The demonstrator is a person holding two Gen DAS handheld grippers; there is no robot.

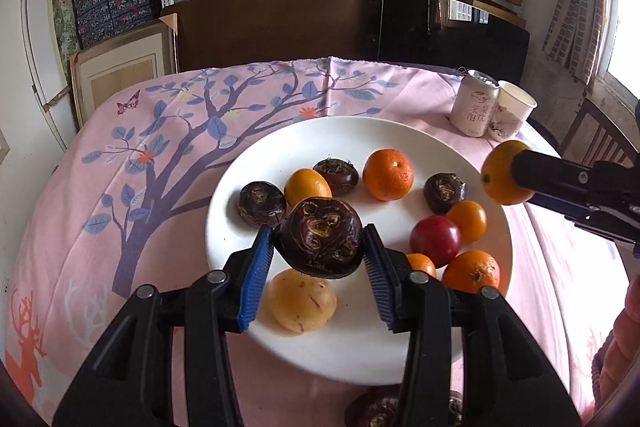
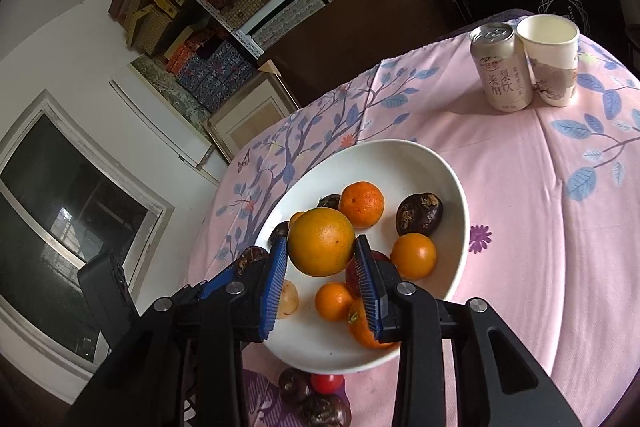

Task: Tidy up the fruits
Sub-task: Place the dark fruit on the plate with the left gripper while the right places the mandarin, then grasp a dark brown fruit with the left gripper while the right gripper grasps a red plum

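A white plate [image 1: 280,155] on the pink tablecloth holds several fruits: oranges, dark brown water chestnuts, a red fruit [image 1: 436,239] and a pale yellow fruit [image 1: 300,303]. My left gripper [image 1: 318,251] is shut on a dark water chestnut [image 1: 320,239] and holds it above the plate's near part. My right gripper [image 2: 320,263] is shut on a yellow-orange citrus [image 2: 320,247] above the plate [image 2: 420,163]; it also shows in the left wrist view [image 1: 500,179] at the plate's right rim.
A drink can [image 2: 500,67] and a paper cup [image 2: 552,59] stand at the table's far right. Loose water chestnuts [image 2: 296,385] and a small red fruit [image 2: 326,383] lie on the cloth by the plate's near edge. Shelves of boxes stand behind the table.
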